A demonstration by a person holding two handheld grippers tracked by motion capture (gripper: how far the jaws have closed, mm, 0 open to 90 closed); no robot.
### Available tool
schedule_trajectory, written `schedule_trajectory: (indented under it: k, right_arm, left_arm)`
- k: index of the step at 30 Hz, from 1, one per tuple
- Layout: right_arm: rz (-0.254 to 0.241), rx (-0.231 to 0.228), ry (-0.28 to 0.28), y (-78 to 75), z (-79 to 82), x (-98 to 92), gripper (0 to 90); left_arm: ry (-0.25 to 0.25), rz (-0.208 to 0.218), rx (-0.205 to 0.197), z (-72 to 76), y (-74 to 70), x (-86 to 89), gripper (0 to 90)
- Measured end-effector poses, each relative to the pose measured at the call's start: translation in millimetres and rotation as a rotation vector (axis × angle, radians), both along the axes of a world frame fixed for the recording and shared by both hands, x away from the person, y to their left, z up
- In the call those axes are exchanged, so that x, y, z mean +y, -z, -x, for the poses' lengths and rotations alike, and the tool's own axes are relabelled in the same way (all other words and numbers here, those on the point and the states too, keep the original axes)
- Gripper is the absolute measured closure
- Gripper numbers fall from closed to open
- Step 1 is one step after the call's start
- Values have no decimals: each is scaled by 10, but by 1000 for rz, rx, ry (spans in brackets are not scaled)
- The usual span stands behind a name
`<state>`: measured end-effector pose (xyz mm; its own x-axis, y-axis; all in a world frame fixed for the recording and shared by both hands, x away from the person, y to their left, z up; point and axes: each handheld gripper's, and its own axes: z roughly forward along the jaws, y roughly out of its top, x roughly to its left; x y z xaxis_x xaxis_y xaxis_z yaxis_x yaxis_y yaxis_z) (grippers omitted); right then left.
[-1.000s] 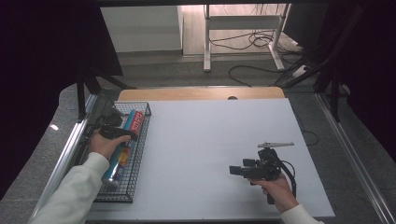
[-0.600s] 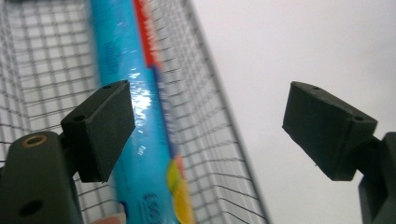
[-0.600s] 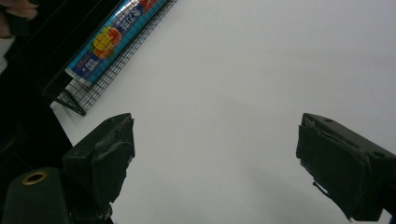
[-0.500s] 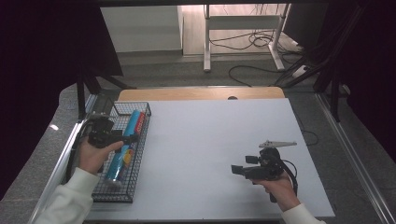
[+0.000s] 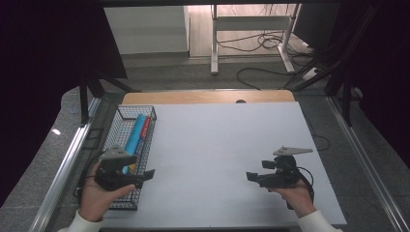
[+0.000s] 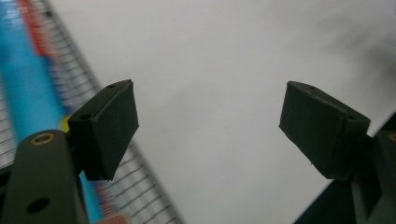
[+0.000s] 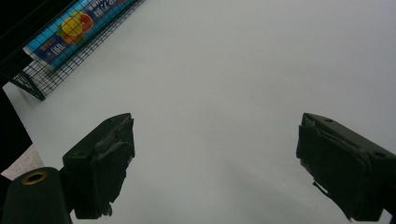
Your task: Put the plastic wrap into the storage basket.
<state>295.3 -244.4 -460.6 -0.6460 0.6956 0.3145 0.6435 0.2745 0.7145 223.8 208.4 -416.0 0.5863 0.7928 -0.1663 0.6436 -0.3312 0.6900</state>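
— What have you got on the desk right now?

— From the high view, a black wire basket sits along the desk's left edge. Inside it lie a blue tube-shaped pack and, touching it on its right, a red one, both lengthwise toward the far edge.

— And my left tongs?

— I hold the left tongs over the basket's near end, by the desk's near-left corner. In the left gripper view the jaws stand wide apart with nothing between them; the basket's wire and the blue pack blur past the left jaw.

— The right tongs?

— The right tongs hover over bare white surface near the desk's near-right corner, well apart from the basket, pointing left. The right gripper view shows the jaws spread, released, nothing gripped. At its top left I see the basket's corner and a blue printed pack through the mesh.
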Motion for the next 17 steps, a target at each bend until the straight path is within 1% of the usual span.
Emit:
schedule_trajectory:
  k: [3,4,5,6,7,10,11,12,13,14,17]
  right_arm:
    - [-1,-13,-7,-10,14,-27,119]
    - [1,-20,-11,-10,22,-37,119]
    - [5,-27,-15,-8,31,-47,119]
    - [5,-27,-15,-8,31,-47,119]
    - [34,-43,-14,2,48,-72,119]
    - [51,-61,-16,19,40,-77,119]
    - [50,-65,-17,18,40,-74,119]
    - [48,-73,-20,17,39,-69,119]
    - [49,-79,-24,13,42,-66,119]
    - [52,-88,-28,11,44,-63,118]
    - [58,-111,-34,9,54,-54,113]
  left_arm:
    - [60,-2,5,-1,82,-190,197]
    - [69,2,8,-12,111,-237,200]
    - [68,-3,12,-31,138,-273,200]
    - [68,-3,12,-31,138,-273,200]
    - [66,-12,23,-79,185,-338,199]
    - [74,-12,19,-102,192,-361,199]
    - [74,-12,16,-108,188,-365,199]
    - [78,-2,10,-112,183,-364,199]
    - [78,-2,10,-112,183,-364,200]
    - [78,4,-2,-104,180,-356,201]
    - [80,11,-11,-92,185,-346,201]
